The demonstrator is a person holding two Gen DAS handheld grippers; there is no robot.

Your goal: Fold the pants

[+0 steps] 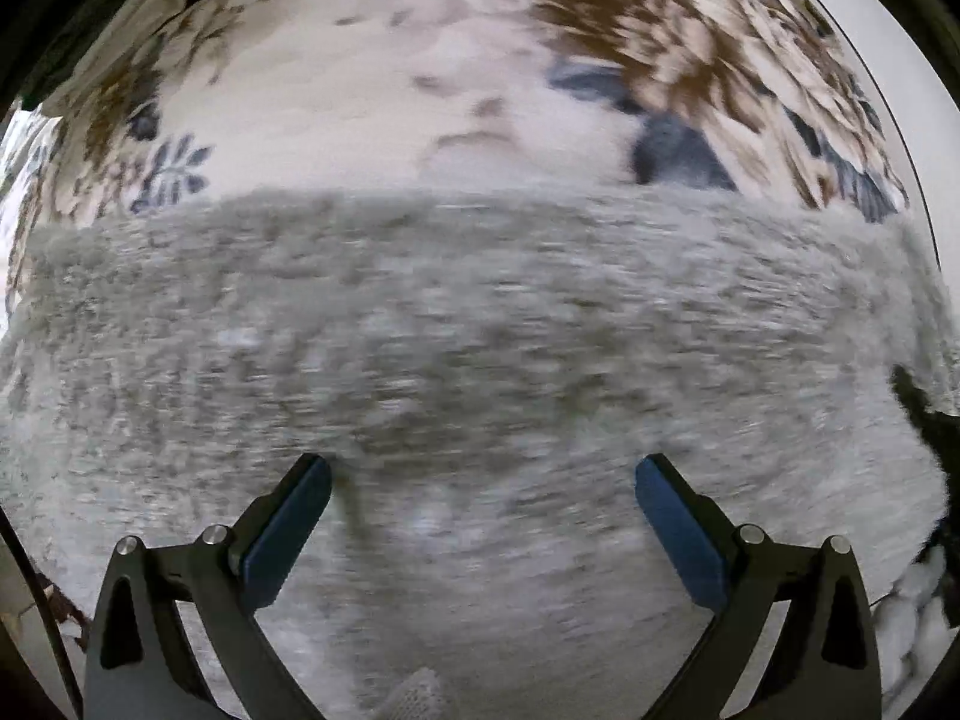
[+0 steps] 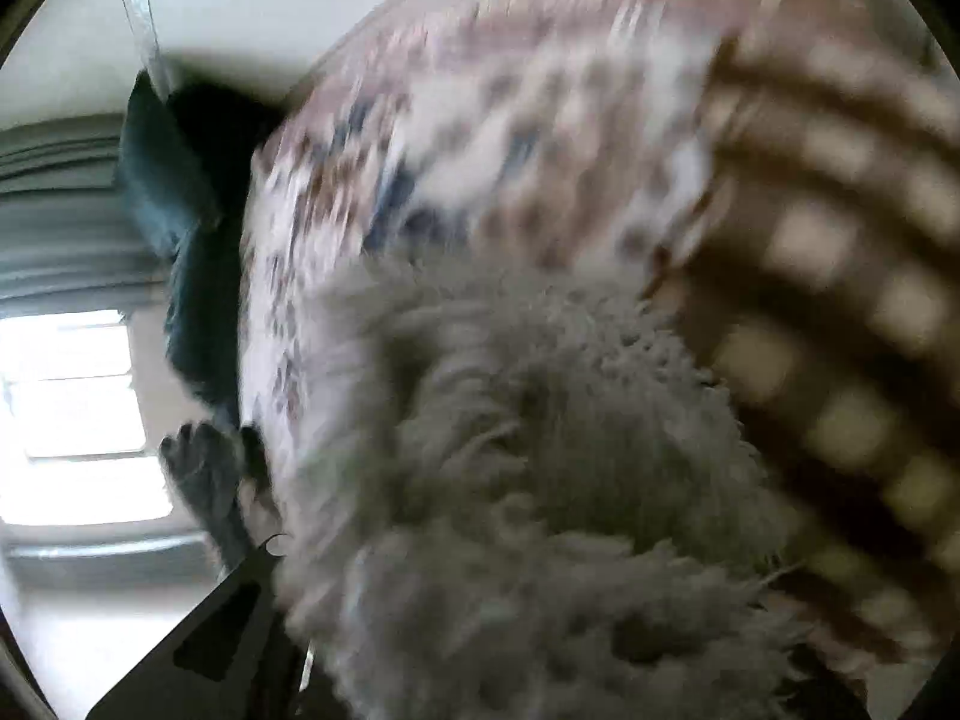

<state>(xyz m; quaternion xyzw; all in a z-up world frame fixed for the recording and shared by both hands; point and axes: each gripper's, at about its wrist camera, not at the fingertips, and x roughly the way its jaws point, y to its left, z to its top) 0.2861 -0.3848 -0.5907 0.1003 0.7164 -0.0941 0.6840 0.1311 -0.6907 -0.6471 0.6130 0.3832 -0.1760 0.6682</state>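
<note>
Two grippers are engaged with the fuzzy grey pants, which are spread over the floral bedspread, reaching toward its edge beside the pale floor. The left gripper is held spread above the fabric, nothing between its blue pads. The right gripper is buried in bunched pile; it is judged to be pinching a fold of the pants. A thin bite could slip free, and dragging could rumple the layer beneath.
</note>
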